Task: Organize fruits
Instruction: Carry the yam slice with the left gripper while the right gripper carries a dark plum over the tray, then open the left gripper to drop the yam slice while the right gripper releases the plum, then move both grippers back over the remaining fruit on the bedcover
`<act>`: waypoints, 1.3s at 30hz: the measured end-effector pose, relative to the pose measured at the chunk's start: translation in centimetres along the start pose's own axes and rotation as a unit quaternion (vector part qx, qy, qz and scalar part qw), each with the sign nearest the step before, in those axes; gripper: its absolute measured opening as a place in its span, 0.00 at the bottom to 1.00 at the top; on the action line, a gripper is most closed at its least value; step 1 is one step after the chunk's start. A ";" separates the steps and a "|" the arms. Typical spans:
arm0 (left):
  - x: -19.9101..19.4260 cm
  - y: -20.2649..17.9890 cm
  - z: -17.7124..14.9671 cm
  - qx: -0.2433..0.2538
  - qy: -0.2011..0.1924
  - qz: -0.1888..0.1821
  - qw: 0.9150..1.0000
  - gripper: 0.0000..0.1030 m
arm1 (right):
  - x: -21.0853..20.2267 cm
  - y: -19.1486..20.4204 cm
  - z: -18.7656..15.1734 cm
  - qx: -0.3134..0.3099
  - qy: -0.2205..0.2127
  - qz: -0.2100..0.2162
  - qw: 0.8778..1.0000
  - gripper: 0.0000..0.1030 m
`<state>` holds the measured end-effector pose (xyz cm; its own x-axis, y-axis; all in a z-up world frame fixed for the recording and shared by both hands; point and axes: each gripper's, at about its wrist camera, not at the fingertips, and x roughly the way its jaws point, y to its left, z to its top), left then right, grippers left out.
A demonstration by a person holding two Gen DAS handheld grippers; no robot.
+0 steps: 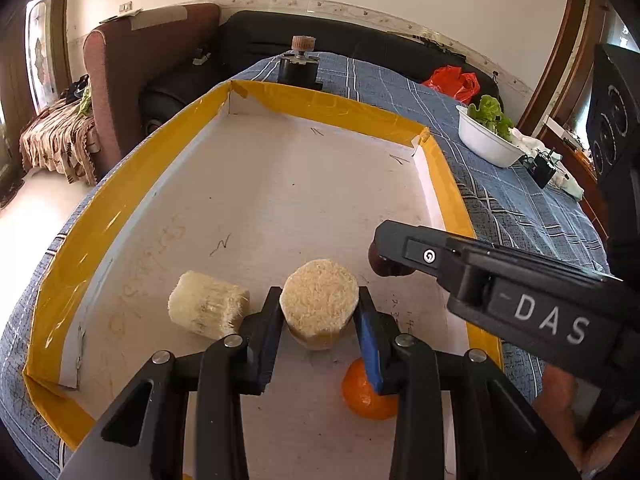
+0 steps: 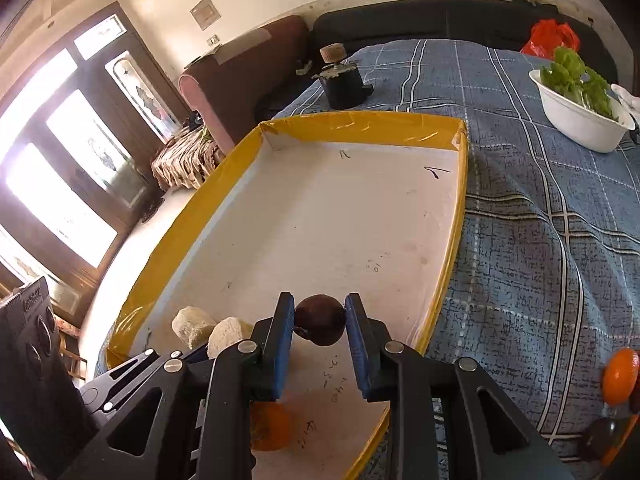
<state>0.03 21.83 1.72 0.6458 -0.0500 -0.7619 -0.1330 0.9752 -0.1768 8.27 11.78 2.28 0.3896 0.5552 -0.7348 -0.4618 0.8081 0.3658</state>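
A white tray with a yellow taped rim (image 1: 120,220) (image 2: 452,240) lies on a blue checked cloth. My left gripper (image 1: 318,320) is shut on a pale fibrous cylinder piece (image 1: 319,304), held low over the tray. A second pale piece (image 1: 208,310) (image 2: 192,326) lies to its left in the tray. An orange fruit (image 1: 362,398) (image 2: 270,426) lies in the tray under the left gripper. My right gripper (image 2: 320,324) is shut on a dark brown round fruit (image 2: 320,320), over the tray's right side; it shows in the left wrist view (image 1: 384,264).
A white bowl of green lettuce (image 1: 488,136) (image 2: 576,116) stands at the back right. A black device with a knob (image 1: 298,68) (image 2: 342,80) sits beyond the tray. Orange and dark fruits (image 2: 620,376) lie on the cloth at right. A red bag (image 1: 454,82) lies behind.
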 end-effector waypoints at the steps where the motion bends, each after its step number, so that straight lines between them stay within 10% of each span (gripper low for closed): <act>1: 0.0 0.0 0.0 -0.001 -0.001 0.000 1.000 0.33 | 0.0 0.0 0.0 -0.001 0.000 0.001 1.000 0.29; 39: -2.1 -0.9 -0.1 0.022 -0.054 0.008 0.998 0.47 | -7.6 -2.2 -3.4 0.016 -0.044 -0.020 0.999 0.35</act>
<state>-1.24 21.07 3.42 0.7217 -0.0132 -0.6921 -0.1124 0.9843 -0.1360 3.60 5.14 5.13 0.4767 0.5365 -0.6964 -0.4199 0.8349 0.3558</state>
